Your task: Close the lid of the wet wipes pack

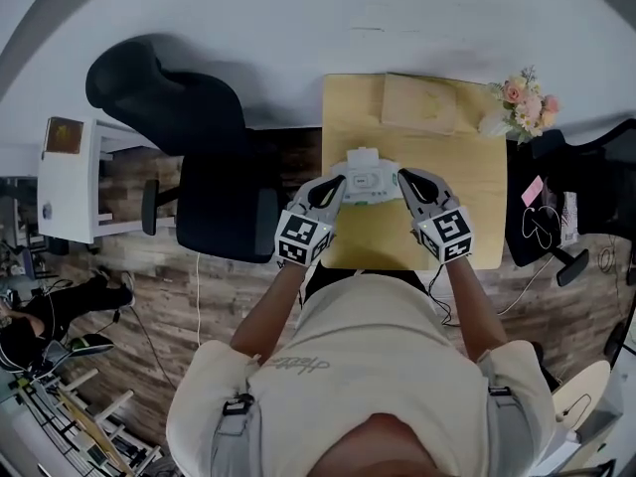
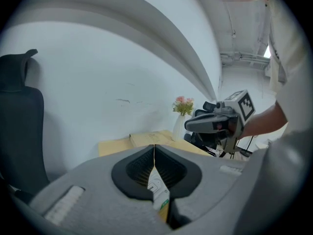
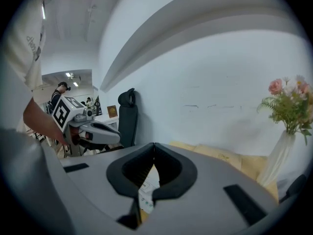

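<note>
The white and green wet wipes pack (image 1: 369,184) is held just above the small wooden table (image 1: 482,202). A white flap (image 1: 365,155) sticks out at its far edge, apparently the lid standing open. My left gripper (image 1: 341,183) pinches the pack's left end, and my right gripper (image 1: 400,181) pinches its right end. In the left gripper view the jaws (image 2: 154,153) are shut on the pack's edge (image 2: 158,191), with the right gripper (image 2: 215,123) across from them. In the right gripper view the jaws (image 3: 153,154) are likewise shut on the pack (image 3: 145,194), facing the left gripper (image 3: 98,132).
A flat brown parcel (image 1: 422,103) and a vase of flowers (image 1: 524,102) stand at the table's far side. A black office chair (image 1: 214,162) is close on the left, a white cabinet (image 1: 70,177) further left, and another dark chair (image 1: 571,202) on the right.
</note>
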